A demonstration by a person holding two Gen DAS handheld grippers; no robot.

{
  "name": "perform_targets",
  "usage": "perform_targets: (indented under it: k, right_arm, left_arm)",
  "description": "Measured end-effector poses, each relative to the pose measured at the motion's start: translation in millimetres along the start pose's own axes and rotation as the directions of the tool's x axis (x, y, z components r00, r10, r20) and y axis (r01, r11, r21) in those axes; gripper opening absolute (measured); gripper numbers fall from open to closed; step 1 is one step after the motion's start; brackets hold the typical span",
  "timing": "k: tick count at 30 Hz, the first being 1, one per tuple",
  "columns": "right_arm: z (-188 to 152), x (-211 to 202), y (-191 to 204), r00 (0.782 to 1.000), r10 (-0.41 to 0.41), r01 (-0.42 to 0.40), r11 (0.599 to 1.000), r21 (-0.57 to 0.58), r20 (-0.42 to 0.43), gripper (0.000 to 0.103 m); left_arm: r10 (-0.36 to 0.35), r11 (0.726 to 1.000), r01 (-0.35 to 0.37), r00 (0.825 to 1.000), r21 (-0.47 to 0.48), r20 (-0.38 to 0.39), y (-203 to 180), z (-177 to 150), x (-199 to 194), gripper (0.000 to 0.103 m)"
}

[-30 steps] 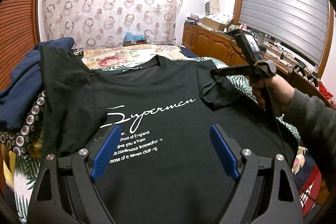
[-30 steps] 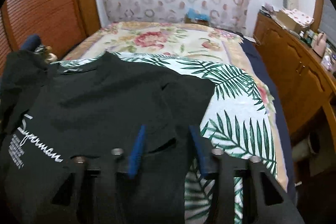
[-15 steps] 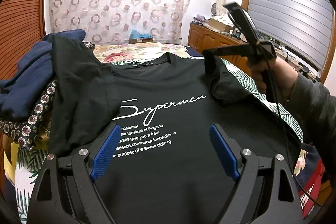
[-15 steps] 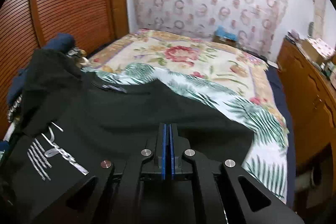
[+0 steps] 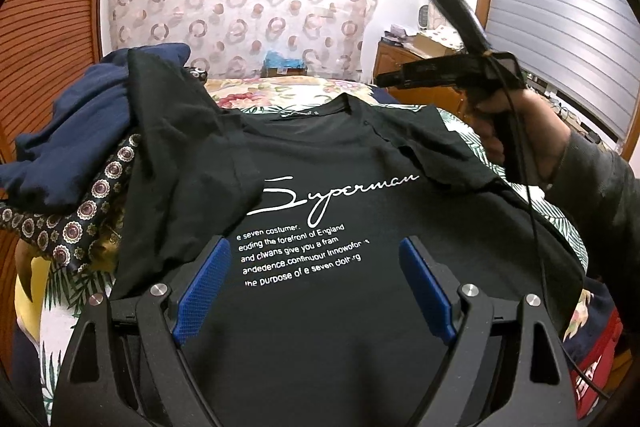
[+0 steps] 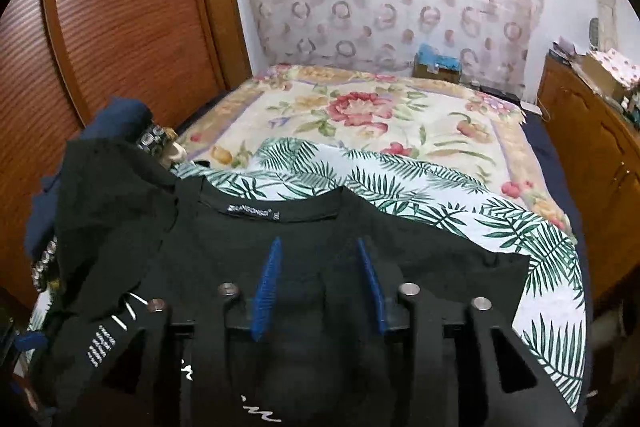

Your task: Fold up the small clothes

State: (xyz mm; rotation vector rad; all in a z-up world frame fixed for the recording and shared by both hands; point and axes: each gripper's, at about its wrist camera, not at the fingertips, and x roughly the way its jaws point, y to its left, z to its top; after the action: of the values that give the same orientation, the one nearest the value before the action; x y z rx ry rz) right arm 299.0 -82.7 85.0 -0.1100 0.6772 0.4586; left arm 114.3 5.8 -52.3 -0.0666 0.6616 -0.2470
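A black T-shirt (image 5: 328, 195) with white "Superman" print lies face up on the bed. Its right sleeve (image 5: 436, 155) is folded in over the chest. Its left sleeve drapes over a clothes pile. My left gripper (image 5: 316, 267) is open and empty, low over the shirt's lower front. My right gripper (image 6: 316, 259) is open and empty, above the shirt below the collar (image 6: 256, 211). It shows in the left wrist view (image 5: 384, 79), held in a hand above the right shoulder.
A heap of dark blue and patterned clothes (image 5: 80, 163) lies left of the shirt. A palm-leaf sheet (image 6: 460, 203) and a floral bedspread (image 6: 360, 111) cover the bed. A wooden cabinet (image 6: 592, 147) stands right, a wooden sliding door (image 6: 120, 27) left.
My right gripper, shut on the right sleeve half a second ago, has opened and let it go folded over the chest, then risen above the shirt. The left gripper stayed open.
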Motion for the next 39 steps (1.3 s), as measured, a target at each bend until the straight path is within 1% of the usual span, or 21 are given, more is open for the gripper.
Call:
perform_targets:
  k: [3, 7, 10, 12, 14, 16, 18, 21, 23, 26, 28, 30, 33, 34, 37, 39]
  right_arm:
    - [-12.9, -4.6, -4.3, 1.000, 0.000, 0.000, 1.000, -0.013, -0.006, 0.042]
    - [-36.9, -13.5, -1.7, 0.999, 0.011, -0.013, 0.999, -0.052, -0.043, 0.042]
    - [-55.5, -18.3, 1.9, 0.998, -0.009, 0.002, 0.995, -0.104, -0.069, 0.042]
    - [-63.8, -20.8, 1.2, 0.998, -0.013, 0.004, 0.993, -0.120, -0.067, 0.042]
    - [-68.6, -21.8, -2.7, 0.997, -0.050, 0.043, 0.990, -0.131, -0.052, 0.054]
    - [-71.8, -20.7, -8.3, 0.996, -0.072, 0.066, 0.990, -0.124, -0.044, 0.058]
    - [-75.4, -16.7, -12.1, 0.995, -0.089, 0.082, 0.991, -0.108, -0.055, 0.060]
    - [-77.7, -12.5, -11.8, 0.990, -0.128, 0.120, 0.986, -0.118, -0.065, 0.060]
    - [-76.0, -9.5, -8.0, 0.988, -0.136, 0.126, 0.984, -0.122, -0.075, 0.060]
    - [-77.0, -4.1, -12.3, 0.985, -0.142, 0.132, 0.986, -0.100, -0.100, 0.060]
    - [-77.8, 0.8, -13.2, 0.982, -0.148, 0.139, 0.986, -0.090, -0.114, 0.060]
    - [-77.6, 1.2, -13.0, 0.985, -0.129, 0.122, 0.990, -0.072, -0.111, 0.060]
    - [-73.1, -0.3, -15.5, 0.987, -0.115, 0.109, 0.992, -0.058, -0.113, 0.060]
    - [-73.4, -1.2, -16.8, 0.987, -0.116, 0.110, 0.992, -0.060, -0.113, 0.061]
    - [-73.1, 0.9, -19.7, 0.986, -0.121, 0.114, 0.991, -0.066, -0.112, 0.061]
    - [-75.9, -1.2, -24.3, 0.987, -0.118, 0.112, 0.992, -0.064, -0.112, 0.061]
  left_arm:
    - [0.000, 1.000, 0.000, 1.000, 0.000, -0.002, 0.1, -1.1, 2.3, 0.087]
    - [-0.012, 1.000, 0.012, 1.000, -0.003, -0.003, 0.1, -2.2, 4.7, 0.087]
    - [-0.008, 1.000, 0.008, 1.000, 0.002, -0.007, 0.5, -1.2, 6.3, 0.087]
    - [0.000, 1.000, 0.000, 1.000, 0.007, -0.003, 1.3, 0.2, 4.9, 0.087]
    - [0.007, 1.000, -0.007, 1.000, 0.009, 0.001, 3.7, 1.6, 3.8, 0.087]
    - [0.015, 1.000, -0.015, 1.000, 0.008, 0.005, 8.1, 5.4, 3.4, 0.087]
    - [0.018, 1.000, -0.018, 1.000, 0.008, 0.011, 13.1, 9.9, 3.1, 0.087]
    - [0.043, 0.999, -0.043, 0.999, 0.006, 0.022, 26.2, 23.4, 3.7, 0.087]
    - [0.054, 0.998, -0.054, 0.998, 0.010, 0.030, 33.1, 32.2, 4.4, 0.087]
    - [0.069, 0.997, -0.070, 0.997, 0.015, 0.039, 47.5, 50.5, 7.0, 0.087]
    - [0.081, 0.997, -0.082, 0.996, 0.013, 0.039, 58.4, 61.5, 10.5, 0.084]
    - [0.096, 0.995, -0.096, 0.995, 0.008, 0.034, 69.2, 72.7, 14.7, 0.081]
    - [0.084, 0.996, -0.084, 0.996, -0.028, 0.014, 90.9, 90.7, 23.5, 0.074]
    - [0.104, 0.994, -0.104, 0.995, -0.039, 0.010, 100.0, 98.7, 27.0, 0.072]
    - [0.156, 0.987, -0.156, 0.988, -0.040, -0.001, 116.2, 114.8, 37.4, 0.068]
    - [0.178, 0.983, -0.178, 0.984, -0.043, -0.016, 125.1, 123.0, 44.9, 0.067]
